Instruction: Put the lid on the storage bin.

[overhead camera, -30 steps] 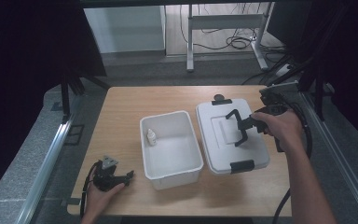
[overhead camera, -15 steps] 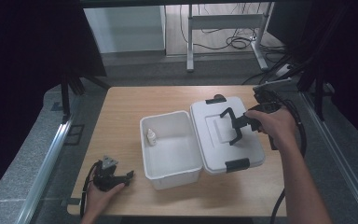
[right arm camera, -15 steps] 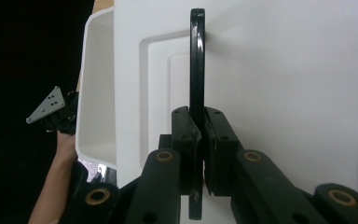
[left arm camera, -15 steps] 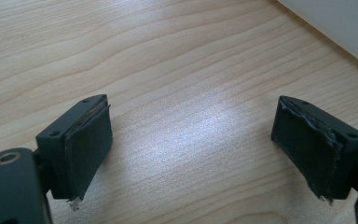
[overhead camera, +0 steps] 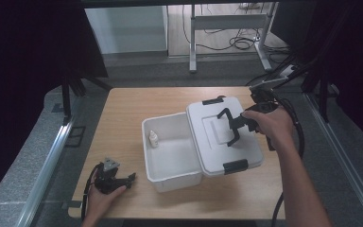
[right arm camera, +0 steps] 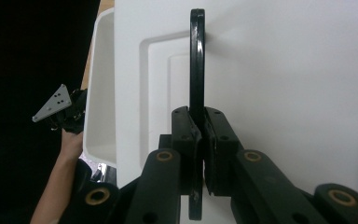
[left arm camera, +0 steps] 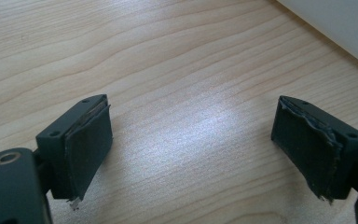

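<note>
High view
Worktop (overhead camera: 123, 113): pale wood, carrying a white box (overhead camera: 170, 156) with its top off.
Bottle (overhead camera: 154, 138): small, white, standing inside the box by its far-left wall.
Lid (overhead camera: 212, 142): white, tilted, its left edge over the box's right rim; black clips at the far and near ends.
Right gripper (overhead camera: 232, 126): held over the lid, jaws around the black handle (overhead camera: 227, 124).
Left gripper (overhead camera: 131, 178): resting on the worktop near the front-left corner, well apart from the box.

Left gripper view
Jaws: spread wide, nothing between them, bare wood below.
Box (left arm camera: 340, 23): a white edge at the top right.

Right gripper view
Right gripper (right arm camera: 199, 149): jaws pressed together on the handle (right arm camera: 197, 60), which stands up from the lid (right arm camera: 284, 93).
Left gripper (right arm camera: 67, 112): farther off at the left, beyond the box (right arm camera: 98, 93).
</note>
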The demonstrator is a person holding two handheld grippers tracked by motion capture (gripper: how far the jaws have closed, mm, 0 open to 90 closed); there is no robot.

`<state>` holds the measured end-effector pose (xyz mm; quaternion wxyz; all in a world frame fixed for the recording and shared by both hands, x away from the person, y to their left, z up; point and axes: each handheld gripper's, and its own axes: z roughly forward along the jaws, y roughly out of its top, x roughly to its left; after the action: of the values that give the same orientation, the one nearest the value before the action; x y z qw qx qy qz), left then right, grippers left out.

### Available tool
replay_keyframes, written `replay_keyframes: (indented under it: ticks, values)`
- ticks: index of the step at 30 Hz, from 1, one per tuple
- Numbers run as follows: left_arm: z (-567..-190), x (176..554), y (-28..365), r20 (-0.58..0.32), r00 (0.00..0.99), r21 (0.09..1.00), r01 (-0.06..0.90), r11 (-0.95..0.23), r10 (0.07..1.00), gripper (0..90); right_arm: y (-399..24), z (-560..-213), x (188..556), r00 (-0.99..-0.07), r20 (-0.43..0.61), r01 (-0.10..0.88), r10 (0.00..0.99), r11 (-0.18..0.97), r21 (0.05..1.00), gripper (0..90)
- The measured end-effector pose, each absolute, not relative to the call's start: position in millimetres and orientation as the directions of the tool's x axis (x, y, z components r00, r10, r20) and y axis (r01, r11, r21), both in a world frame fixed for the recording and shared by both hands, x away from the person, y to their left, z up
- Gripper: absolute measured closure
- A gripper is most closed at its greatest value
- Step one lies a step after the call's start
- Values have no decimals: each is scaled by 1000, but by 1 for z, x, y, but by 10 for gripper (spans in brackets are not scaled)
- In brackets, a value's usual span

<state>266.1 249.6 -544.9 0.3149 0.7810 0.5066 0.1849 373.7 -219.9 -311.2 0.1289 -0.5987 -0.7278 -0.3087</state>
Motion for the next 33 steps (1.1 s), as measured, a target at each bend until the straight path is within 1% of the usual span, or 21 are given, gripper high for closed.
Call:
replay_keyframes:
  ticks: [23, 33]
  values:
    - [-545, 266, 249, -34, 418, 681, 675, -285, 908, 122, -175, -309, 379, -290, 556, 947, 779, 149, 285, 841]
    - [-545, 266, 249, -34, 418, 681, 674, -285, 908, 122, -168, -309, 380, -294, 555, 946, 778, 156, 283, 840]
